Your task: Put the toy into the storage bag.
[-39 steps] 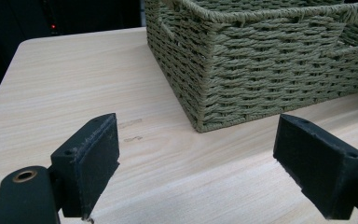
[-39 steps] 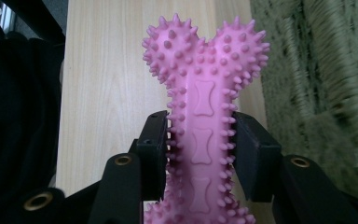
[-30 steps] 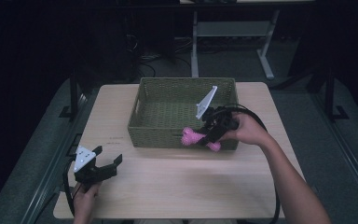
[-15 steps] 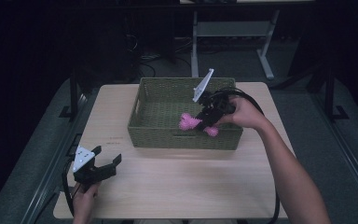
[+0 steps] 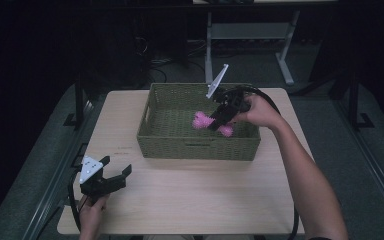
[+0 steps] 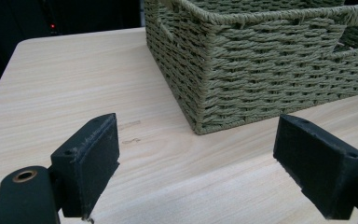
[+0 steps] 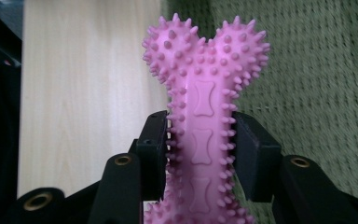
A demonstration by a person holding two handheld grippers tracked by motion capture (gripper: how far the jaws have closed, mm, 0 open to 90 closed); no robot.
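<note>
High view: right gripper (image 5: 219, 118), jaws clamped on pink spiky bone toy (image 5: 200, 121), above green woven basket (image 5: 198, 148). Left gripper (image 5: 114, 175), jaws wide apart, empty, well left of basket.

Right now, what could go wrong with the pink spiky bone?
The right gripper pinches the pink spiky bone toy only at its thin middle, on bendy spikes, so it might twist or slip. It hangs above the woven basket near one wall, so it could catch the rim going down.
</note>
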